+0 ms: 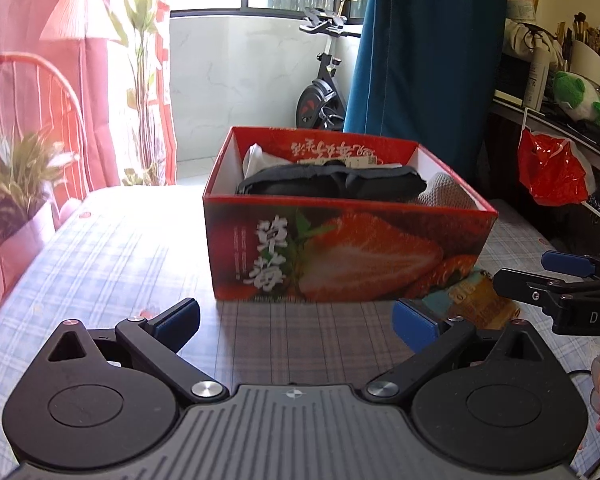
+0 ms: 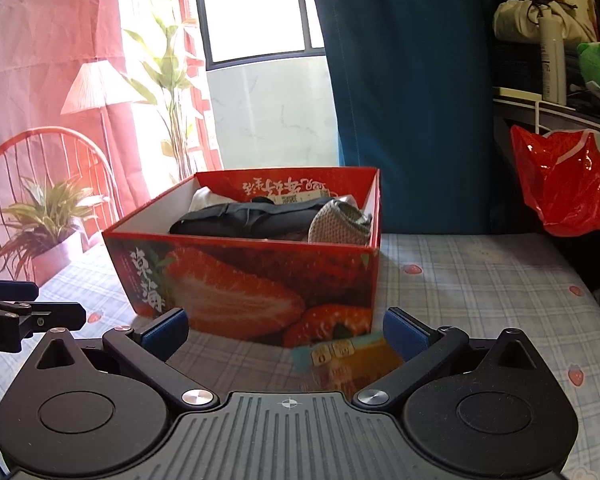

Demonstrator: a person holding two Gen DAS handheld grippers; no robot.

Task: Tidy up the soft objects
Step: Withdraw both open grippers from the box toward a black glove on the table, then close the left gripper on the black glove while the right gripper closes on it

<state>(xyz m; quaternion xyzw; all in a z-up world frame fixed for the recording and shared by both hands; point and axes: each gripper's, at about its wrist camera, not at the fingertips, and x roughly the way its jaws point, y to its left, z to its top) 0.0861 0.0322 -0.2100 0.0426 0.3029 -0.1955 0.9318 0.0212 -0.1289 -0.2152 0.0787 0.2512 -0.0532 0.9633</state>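
Just in front of the strawberry box [image 2: 260,280], near its right front corner on the checked tablecloth [image 2: 480,280], a flat yellow-and-teal packet [image 2: 348,364] is seen between the spread-apart, empty fingers of the right gripper [image 2: 286,330], nearer than the equally open left gripper [image 1: 296,322].

Sunlit window [image 2: 256,8], blue curtain [image 2: 412,92]

Ahead of you, the strawberry box [image 1: 348,252] blocks the frame centre; its open top is nearly filled by black fabric [image 1: 332,184]. Bare tablecloth [image 1: 112,256] at left gives free passage; a packet [image 2: 348,360] lies lower centre
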